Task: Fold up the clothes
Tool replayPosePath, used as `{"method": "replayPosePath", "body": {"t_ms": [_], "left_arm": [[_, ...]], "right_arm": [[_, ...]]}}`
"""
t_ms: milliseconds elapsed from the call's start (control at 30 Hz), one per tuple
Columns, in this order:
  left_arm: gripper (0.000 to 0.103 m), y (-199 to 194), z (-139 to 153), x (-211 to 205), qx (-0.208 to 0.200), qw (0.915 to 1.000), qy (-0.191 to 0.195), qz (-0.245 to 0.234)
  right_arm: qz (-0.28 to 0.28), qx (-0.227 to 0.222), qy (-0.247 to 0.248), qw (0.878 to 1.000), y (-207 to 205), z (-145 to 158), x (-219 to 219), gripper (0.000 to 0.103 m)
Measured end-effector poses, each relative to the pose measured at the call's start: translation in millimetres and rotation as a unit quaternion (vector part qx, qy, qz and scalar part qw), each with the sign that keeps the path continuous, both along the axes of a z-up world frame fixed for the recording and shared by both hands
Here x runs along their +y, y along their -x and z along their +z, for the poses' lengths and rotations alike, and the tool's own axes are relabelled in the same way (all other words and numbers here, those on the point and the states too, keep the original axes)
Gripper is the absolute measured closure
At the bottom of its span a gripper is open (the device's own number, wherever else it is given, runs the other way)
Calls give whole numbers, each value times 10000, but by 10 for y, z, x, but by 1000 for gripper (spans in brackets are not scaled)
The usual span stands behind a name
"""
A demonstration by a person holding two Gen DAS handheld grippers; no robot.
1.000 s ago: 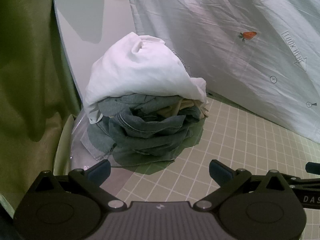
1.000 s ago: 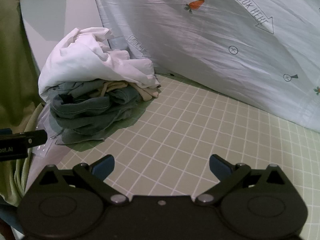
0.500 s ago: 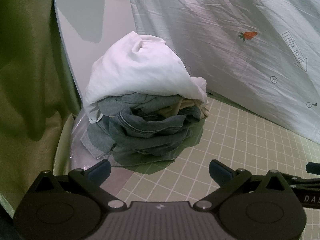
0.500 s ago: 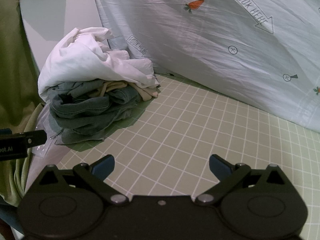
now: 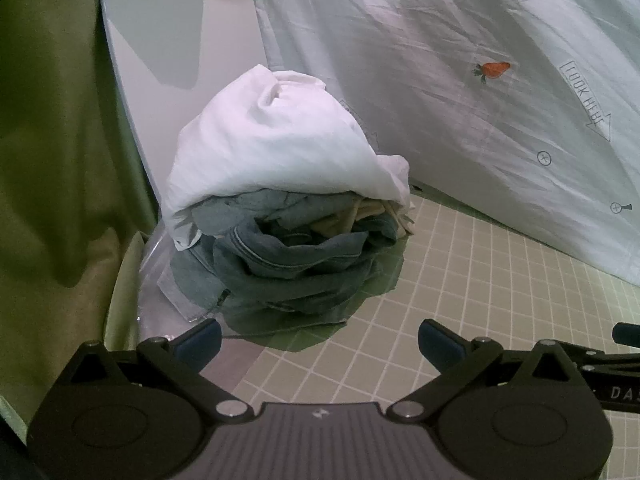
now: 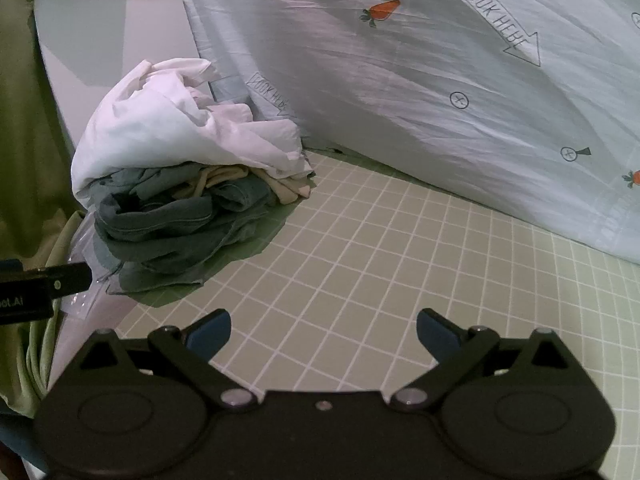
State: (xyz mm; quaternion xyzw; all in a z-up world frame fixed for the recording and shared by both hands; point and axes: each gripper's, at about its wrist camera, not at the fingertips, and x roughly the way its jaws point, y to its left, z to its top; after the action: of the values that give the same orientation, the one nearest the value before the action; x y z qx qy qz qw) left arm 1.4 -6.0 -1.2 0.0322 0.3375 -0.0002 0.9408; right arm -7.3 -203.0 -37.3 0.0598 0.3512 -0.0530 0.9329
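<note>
A pile of crumpled clothes sits on the green checked mat: a white garment on top, blue denim pieces below, and a beige garment tucked between. The pile also shows in the right wrist view, with the white garment over the denim. My left gripper is open and empty, just in front of the pile. My right gripper is open and empty over the mat, to the right of the pile.
A pale sheet with carrot prints hangs behind the mat. A green cloth hangs at the left. A clear plastic bag lies under the pile's left side. The left gripper's body shows at the right view's left edge.
</note>
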Motion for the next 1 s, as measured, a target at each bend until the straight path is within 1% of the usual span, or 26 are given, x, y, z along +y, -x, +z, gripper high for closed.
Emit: {"method": "replayPosePath", "body": {"t_ms": [167,300,433,600,700,767,800,867,1000], "left_arm": [[0,-33,-14,-7,40,10000,-40,-12],[0,-83,-50,-36,168,9997,-156,9],[0,-186,-49,-18,312,9994,-140,73],[1,-436,-44,83,607,9981,54,123],[5,-614,-13,189,645,9976,137,215],[12,-783,57,318,631,9972,228,331],[14,-874,108,399,581,9971,283,405],[20,-1048,214,548,469,9967,377,550],[21,-1531,504,905,174,9940,541,933]], "right_arm": [[-18,15,-19,10000,-20,-13,-9,3],[44,55,14,10000,-72,-33,14,3],[160,75,50,9998,-245,-32,51,3],[310,100,94,9994,-484,-26,99,3],[339,55,92,9994,-747,36,142,4],[290,-17,10,9996,-966,115,163,5],[266,-53,-31,9996,-1076,154,174,6],[173,-142,-188,9996,-1315,248,183,7],[-72,-216,-653,9976,-1817,393,179,12]]}}
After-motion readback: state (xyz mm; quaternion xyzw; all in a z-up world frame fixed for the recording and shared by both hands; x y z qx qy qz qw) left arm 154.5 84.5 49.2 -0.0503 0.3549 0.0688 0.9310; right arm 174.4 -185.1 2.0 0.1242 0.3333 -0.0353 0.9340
